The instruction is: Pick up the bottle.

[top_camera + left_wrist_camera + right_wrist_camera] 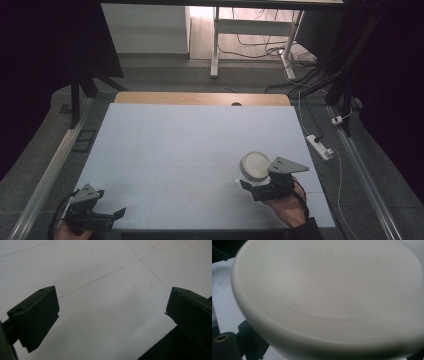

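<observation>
Apparently mid-carry, the right gripper holds a white bowl by its rim above the table. Next likely comes setting it down level; the left gripper rests spread, holding nothing.

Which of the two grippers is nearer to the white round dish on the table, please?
The right one. The right gripper sits right against the white dish, which looms close in its own view. The left gripper is far across the table at the near left corner, open over bare surface.
</observation>
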Demonstrator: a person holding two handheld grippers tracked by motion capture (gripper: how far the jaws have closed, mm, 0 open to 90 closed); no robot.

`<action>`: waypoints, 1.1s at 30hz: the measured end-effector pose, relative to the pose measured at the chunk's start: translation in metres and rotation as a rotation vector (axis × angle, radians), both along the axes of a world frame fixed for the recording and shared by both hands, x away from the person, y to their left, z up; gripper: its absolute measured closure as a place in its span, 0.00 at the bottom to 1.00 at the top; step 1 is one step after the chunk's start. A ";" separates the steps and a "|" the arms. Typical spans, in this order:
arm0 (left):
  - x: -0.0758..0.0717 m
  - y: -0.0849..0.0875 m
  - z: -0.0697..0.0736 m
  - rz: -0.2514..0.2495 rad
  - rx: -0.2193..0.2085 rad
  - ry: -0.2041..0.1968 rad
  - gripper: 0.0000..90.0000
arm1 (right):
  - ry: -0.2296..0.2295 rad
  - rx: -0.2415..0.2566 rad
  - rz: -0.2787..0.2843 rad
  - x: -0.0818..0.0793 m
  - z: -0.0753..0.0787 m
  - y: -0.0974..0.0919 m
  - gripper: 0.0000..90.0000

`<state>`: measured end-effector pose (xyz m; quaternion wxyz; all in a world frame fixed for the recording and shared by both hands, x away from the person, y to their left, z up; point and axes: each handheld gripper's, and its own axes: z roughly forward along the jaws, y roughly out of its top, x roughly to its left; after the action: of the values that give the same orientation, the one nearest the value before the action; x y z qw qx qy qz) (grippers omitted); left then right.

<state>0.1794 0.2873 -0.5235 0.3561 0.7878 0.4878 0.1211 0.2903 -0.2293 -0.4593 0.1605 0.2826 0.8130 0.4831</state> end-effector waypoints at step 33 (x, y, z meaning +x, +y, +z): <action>0.000 0.002 0.000 0.002 -0.009 0.002 0.00 | 0.051 -0.038 0.148 0.045 -0.001 0.089 0.08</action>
<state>0.1793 0.2888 -0.5234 0.3593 0.7858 0.4893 0.1185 0.3354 -0.1400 -0.4608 0.1090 0.2310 0.8445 0.4706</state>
